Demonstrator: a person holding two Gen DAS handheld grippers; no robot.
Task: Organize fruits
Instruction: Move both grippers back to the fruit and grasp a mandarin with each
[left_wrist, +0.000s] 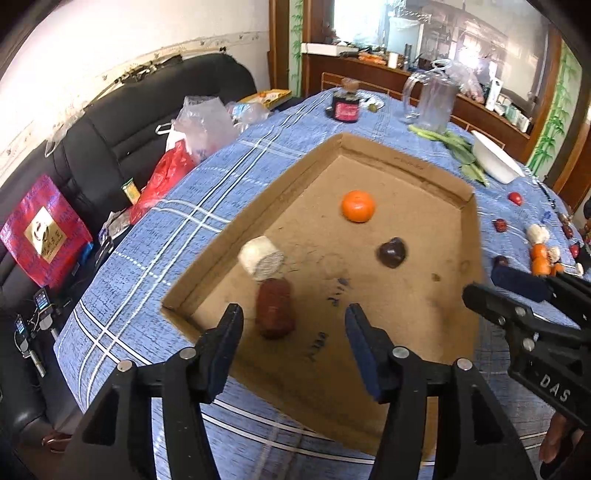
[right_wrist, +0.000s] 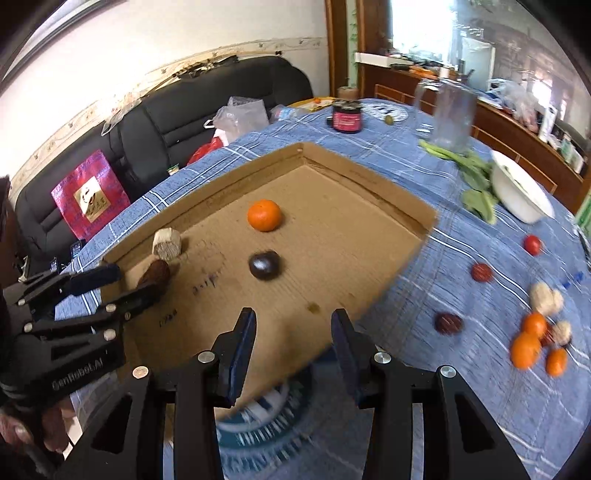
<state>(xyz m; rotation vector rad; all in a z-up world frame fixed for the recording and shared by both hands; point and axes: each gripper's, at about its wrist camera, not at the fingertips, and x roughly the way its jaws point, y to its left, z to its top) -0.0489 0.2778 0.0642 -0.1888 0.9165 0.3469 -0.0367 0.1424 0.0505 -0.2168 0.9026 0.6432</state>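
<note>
Cardboard tray (left_wrist: 303, 173) holds an orange (left_wrist: 357, 206), a dark chestnut (left_wrist: 392, 252), a white corn piece (left_wrist: 261, 257) and a red-brown date (left_wrist: 274, 308). Left gripper (left_wrist: 293, 317) above tray's near edge, jaws apart, empty. Right gripper (right_wrist: 293, 325) likewise parted, empty. More fruit (right_wrist: 535, 339) lies right of tray.

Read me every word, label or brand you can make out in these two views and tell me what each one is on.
"DAS": white letters on the right gripper, cut off at the frame edge.
"GenRobot.AI": on the left gripper, seen from the right wrist.
Red gift bag: gold label, characters too small to read.
Dark jar: pink label, blurred.
Cardboard tray: dark handwritten marks on the floor, illegible.
</note>
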